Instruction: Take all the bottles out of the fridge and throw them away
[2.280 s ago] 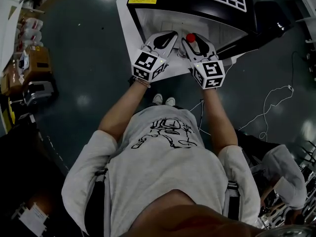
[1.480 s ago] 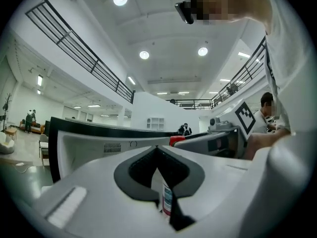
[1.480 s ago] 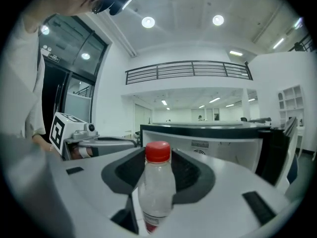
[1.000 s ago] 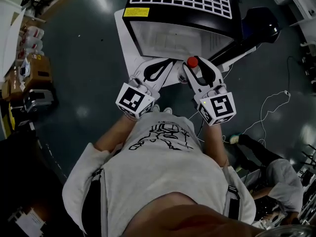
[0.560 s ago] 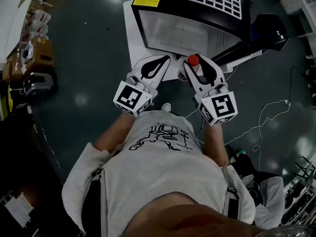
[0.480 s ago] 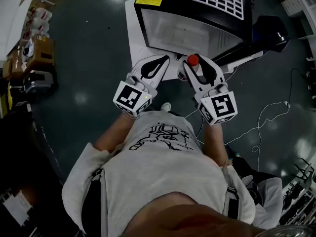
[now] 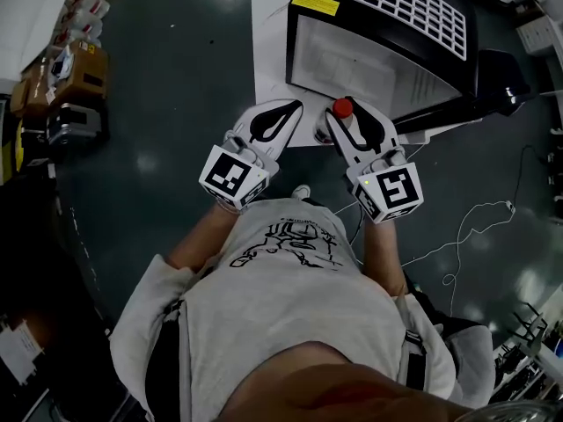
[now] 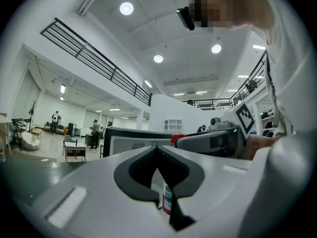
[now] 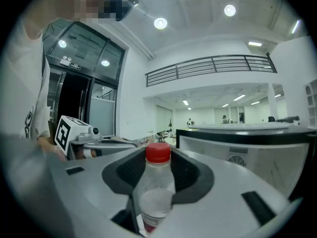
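A clear plastic bottle point(image 9: 156, 182) with a red cap point(image 7: 342, 107) stands upright between the jaws of my right gripper point(image 7: 346, 118), which are closing on its body. It hangs in the air in front of the black fridge point(image 7: 387, 25), whose white grille top and pale front face me. My left gripper point(image 7: 293, 105) is level with the right one, jaws shut tip to tip with nothing held. In the left gripper view a sliver of a labelled bottle point(image 8: 167, 200) shows through the slit below the shut tips point(image 8: 155, 147); where it stands I cannot tell.
The fridge's dark door point(image 7: 479, 82) swings out to the right. A white sheet point(image 7: 273, 51) lies on the floor beside the fridge. Boxes and clutter point(image 7: 66, 69) line the left edge. White cables point(image 7: 466, 227) trail over the dark floor at the right.
Both grippers have drawn back from the fridge opening, the bottle staying in the right one. The fridge has slid up and to the right in the head view.
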`<state>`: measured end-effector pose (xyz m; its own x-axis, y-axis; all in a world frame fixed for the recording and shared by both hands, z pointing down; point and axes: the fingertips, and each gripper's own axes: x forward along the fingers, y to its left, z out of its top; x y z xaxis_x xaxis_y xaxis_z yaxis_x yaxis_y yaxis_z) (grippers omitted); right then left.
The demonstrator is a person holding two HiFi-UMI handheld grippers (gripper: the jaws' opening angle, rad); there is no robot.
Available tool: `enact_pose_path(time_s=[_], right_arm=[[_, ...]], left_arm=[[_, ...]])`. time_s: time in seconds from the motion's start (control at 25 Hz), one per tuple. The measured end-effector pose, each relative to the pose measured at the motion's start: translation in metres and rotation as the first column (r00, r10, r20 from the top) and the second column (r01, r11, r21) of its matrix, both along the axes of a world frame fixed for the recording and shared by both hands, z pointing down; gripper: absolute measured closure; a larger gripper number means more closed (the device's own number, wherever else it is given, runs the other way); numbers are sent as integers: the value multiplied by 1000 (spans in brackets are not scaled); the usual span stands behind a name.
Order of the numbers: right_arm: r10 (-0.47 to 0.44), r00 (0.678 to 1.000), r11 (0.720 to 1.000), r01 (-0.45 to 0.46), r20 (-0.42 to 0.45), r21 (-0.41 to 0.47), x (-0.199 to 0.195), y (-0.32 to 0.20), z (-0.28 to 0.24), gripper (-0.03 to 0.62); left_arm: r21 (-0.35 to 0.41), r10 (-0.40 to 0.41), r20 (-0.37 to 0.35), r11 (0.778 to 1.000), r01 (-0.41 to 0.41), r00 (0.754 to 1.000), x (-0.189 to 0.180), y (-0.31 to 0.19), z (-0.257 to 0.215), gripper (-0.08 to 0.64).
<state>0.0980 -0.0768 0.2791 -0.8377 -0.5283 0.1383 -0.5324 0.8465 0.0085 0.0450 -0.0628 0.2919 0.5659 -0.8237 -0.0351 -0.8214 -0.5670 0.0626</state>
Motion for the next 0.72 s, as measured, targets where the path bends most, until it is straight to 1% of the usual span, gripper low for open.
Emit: enact_pose_path(time_s=[0.36, 0.72], right_arm=[[-78, 997, 997, 78, 17, 5, -87, 5, -2, 433], [-156, 988, 988, 156, 10, 10, -170, 16, -1, 433]], left_arm=[[8, -80, 7, 997, 80, 997, -87, 12, -3, 551], [23, -150, 12, 988, 150, 989, -168, 30, -3, 551]])
